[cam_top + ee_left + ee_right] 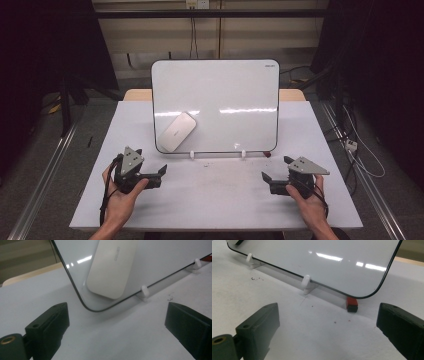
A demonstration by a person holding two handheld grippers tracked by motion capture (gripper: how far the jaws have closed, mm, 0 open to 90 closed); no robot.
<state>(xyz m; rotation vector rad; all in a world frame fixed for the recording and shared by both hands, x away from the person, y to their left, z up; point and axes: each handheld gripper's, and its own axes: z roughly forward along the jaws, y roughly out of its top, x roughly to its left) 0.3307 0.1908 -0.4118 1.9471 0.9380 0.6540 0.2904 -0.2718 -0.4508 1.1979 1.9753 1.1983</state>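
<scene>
A: What sits on the whiteboard (pixel 220 95)?

B: A whiteboard eraser (pixel 177 131) — a flat, off-white block with rounded corners and a faint grey mark printed on its back. It clings to the lower left part of the board, tilted, its lower end close to the board's rounded corner. In the left gripper view the eraser (pixel 112 267) looks smooth and clean, lying flat against the glossy surface.

A: And the board itself?

B: White, with a thin dark rim, leaning back and resting in two small white clips (pixel 192 154) at its bottom edge, on the pale table (pixel 210 200). Ceiling lights streak across it.

A: The grippers?

B: The left gripper (pixel 159 175) rests near the table's front left, held in a hand, jaws spread wide with nothing between them; it points toward the board's lower left corner, still well apart from the eraser. The right gripper (pixel 266 182) sits at the front right, jaws likewise parted and empty.

A: Anything else near the board?

B: A small red-and-black block (pixel 352 304) lies on the table just under the board's lower right corner — what it is, I cannot tell.
</scene>
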